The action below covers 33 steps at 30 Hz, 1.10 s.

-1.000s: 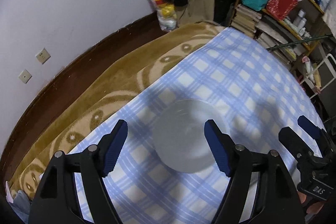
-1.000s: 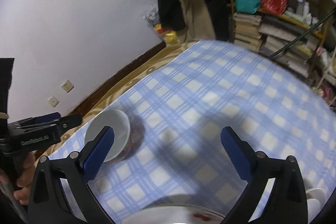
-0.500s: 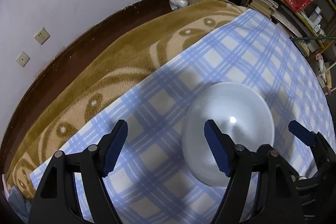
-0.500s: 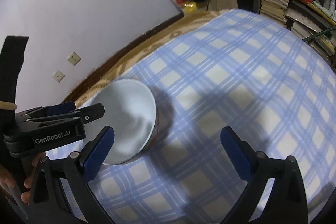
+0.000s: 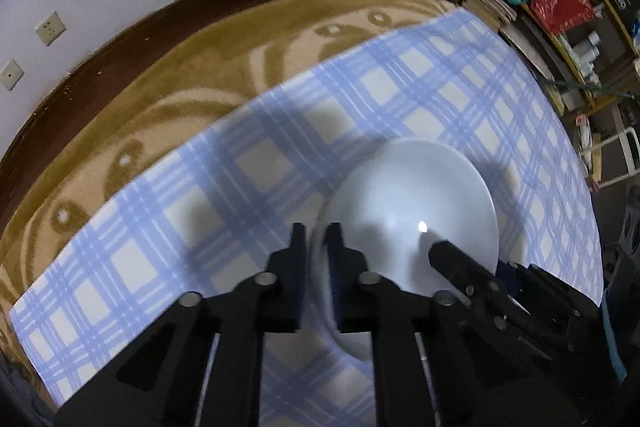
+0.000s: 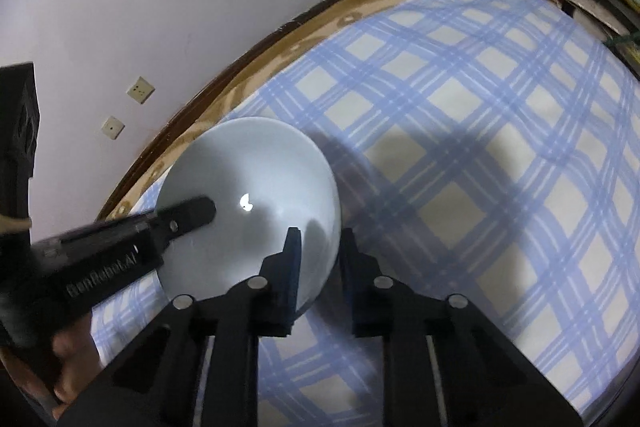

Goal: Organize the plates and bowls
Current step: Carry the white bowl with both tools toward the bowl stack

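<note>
White bowl (image 5: 416, 211), nothing inside, on checked cloth (image 5: 248, 163); left gripper (image 5: 316, 239) and right gripper (image 6: 318, 243) each clamp its rim.

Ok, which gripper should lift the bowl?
Left, probably. The left gripper is pinched tight on the bowl rim, while the right gripper straddles the opposite rim with a wider gap.

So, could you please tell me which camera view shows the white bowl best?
The right wrist view: the white bowl shows nearly its whole rim and interior. The left wrist view shows it partly hidden behind both tongs.
</note>
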{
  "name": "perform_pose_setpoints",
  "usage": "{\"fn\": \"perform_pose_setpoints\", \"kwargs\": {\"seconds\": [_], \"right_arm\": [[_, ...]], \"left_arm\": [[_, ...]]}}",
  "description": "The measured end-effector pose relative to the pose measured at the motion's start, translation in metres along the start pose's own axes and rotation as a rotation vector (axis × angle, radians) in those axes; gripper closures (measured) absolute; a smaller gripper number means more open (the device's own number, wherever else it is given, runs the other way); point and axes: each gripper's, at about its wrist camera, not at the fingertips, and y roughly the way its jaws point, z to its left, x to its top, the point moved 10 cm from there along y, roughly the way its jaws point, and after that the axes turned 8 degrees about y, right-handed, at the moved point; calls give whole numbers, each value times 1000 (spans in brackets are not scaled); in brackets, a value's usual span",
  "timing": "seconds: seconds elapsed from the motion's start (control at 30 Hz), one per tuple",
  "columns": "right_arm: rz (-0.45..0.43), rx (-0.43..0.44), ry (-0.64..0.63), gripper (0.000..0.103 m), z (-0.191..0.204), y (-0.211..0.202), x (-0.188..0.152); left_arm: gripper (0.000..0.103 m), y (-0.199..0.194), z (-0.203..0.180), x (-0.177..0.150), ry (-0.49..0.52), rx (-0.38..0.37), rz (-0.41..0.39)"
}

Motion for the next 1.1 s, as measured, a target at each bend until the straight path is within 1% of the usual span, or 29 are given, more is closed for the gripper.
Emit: {"fn": "perform_pose_setpoints", "kwargs": {"seconds": [0.03, 0.1, 0.17, 0.33, 0.5, 0.77, 0.97, 1.1], "right_arm": [[-2, 4, 26, 87, -2, -2, 0], [-11, -6, 57, 90, -4, -7, -2], [-24, -28, 42, 91, -5, -13, -3], [-21, -36, 42, 91, -11, -29, -9], [-58, -47, 47, 92, -18, -61, -9], [-127, -61, 58, 92, -38, -123, -15], [-196, -82, 75, 92, -64, -177, -26], [-223, -106, 86, 92, -85, -208, -36]], "left_arm": [[93, -2, -2, 0, 10, 12, -3], [93, -5, -8, -3, 26, 12, 1], [93, -9, -13, -6, 48, 15, 6], [92, -21, -30, -12, 81, 16, 3], [91, -42, -53, -16, 110, 8, -18], [91, -87, -106, -24, 157, -11, -69], [91, -118, -158, -35, 207, -29, -118], [91, -131, -193, -48, 238, -51, -127]]}}
